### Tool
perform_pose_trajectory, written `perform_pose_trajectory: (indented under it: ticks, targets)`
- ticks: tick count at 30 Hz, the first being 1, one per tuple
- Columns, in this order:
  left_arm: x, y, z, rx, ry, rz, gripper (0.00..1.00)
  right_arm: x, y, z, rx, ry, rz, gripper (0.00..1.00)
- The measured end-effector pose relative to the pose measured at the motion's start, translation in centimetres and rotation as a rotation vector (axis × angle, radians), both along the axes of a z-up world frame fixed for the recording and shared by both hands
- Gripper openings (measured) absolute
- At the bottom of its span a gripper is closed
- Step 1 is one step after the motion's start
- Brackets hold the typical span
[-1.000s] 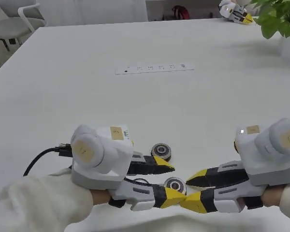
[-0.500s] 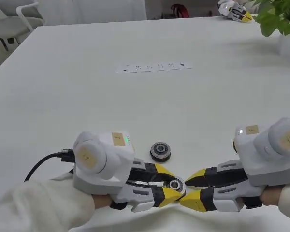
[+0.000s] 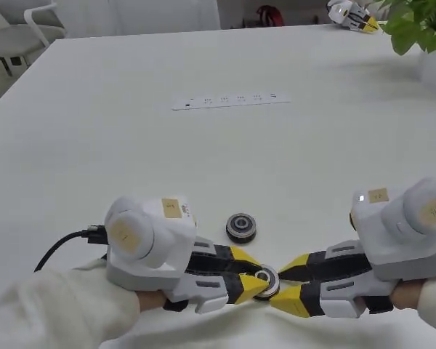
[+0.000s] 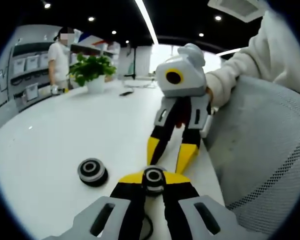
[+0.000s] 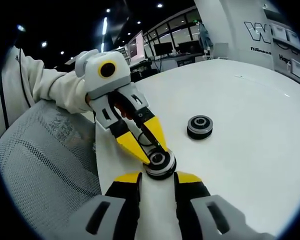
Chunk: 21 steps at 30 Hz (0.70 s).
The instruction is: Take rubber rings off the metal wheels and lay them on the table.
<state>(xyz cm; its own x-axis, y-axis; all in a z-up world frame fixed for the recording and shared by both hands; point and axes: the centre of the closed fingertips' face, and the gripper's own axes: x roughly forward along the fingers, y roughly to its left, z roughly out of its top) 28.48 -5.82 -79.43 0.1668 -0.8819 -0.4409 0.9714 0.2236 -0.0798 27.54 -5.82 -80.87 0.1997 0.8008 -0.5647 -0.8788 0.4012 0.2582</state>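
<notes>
**Head view.** The left gripper (image 3: 262, 278) is clamped on a metal wheel (image 3: 265, 276). Its two yellow-tipped jaws are closed against the wheel's dark rim from either side, close to the white surface (image 3: 131, 145). The right gripper (image 3: 277, 286) faces it tip to tip with its jaws apart and the metal wheel just ahead of the gap. Whether those tips touch the wheel cannot be told. A second wheel (image 3: 241, 227) lies flat on the surface just beyond the left gripper's jaws, apart from both grippers, with a dark band around its outer edge. A black cable (image 3: 62, 243) leaves the rear of the left gripper. Farther ahead of both grippers lies a white power strip (image 3: 229, 100). Well beyond the right gripper stands a potted plant (image 3: 416, 25).

**Left gripper view.** The metal wheel sits between this gripper's own yellow tips, hub toward the camera. The right gripper points in from directly ahead, and the second wheel lies to the left of the jaws.

**Right gripper view.** The metal wheel rests just ahead of the parted tips, held by the left gripper reaching in from beyond. The second wheel lies ahead and to the right.
</notes>
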Motion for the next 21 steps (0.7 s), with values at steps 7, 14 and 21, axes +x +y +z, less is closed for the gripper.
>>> perform_pose_trajectory:
  ticks: [7, 14, 21]
  targets:
    - [-0.08, -0.05, -0.07, 0.018, -0.05, -0.025, 0.14, 0.15, -0.01, -0.24, -0.026, -0.046, 0.007, 0.17]
    - [0.03, -0.06, -0.05, 0.016, -0.047, -0.018, 0.14, 0.08, -0.36, -0.43, -0.061, -0.108, 0.054, 0.08]
    - [0.04, -0.06, -0.06, 0.016, -0.046, -0.017, 0.14, 0.24, -0.63, -0.41, -0.07, -0.097, 0.025, 0.0]
